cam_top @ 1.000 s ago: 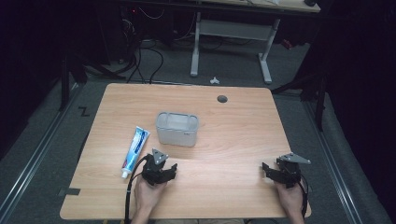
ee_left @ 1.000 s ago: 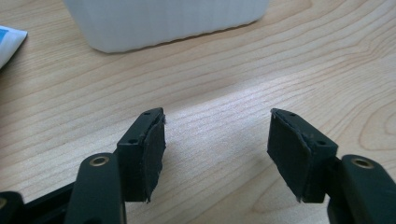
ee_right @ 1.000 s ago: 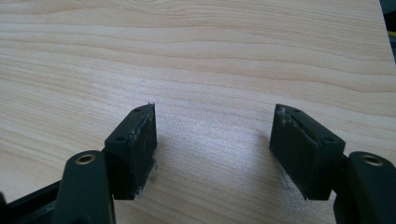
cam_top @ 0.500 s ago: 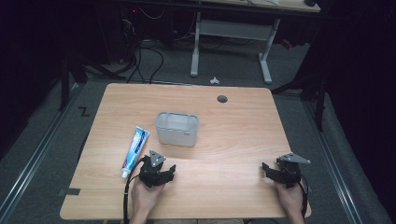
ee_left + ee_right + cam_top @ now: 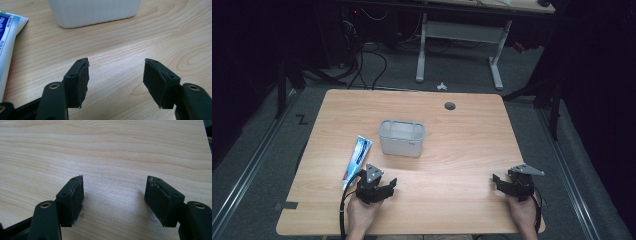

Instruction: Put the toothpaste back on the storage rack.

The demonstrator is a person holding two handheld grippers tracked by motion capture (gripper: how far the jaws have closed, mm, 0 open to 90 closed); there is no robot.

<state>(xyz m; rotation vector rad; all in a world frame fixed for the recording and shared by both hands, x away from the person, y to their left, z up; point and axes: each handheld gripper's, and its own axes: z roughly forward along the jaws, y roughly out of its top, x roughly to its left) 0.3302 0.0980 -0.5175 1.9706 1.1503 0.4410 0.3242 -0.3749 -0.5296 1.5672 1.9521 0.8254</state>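
A blue-and-white toothpaste tube [image 5: 357, 158] lies flat on the wooden table [image 5: 462, 135], left of centre. A translucent white plastic box [image 5: 401, 137] stands just right of the tube's far end. My left gripper [image 5: 376, 185] rests near the table's front edge, just right of the tube's near end, open with nothing between its jaws. In the left gripper view the gripper [image 5: 116, 75] faces the box [image 5: 95, 11], and the tube [image 5: 8, 45] lies at the left edge. My right gripper [image 5: 507, 184] rests near the front right corner. It stands open [image 5: 113, 197] over bare wood.
A round cable hole [image 5: 450, 106] sits near the table's far edge. Beyond the table stands a white desk frame [image 5: 459, 37] with cables on the grey floor. A cable [image 5: 343, 210] trails from my left gripper over the front edge.
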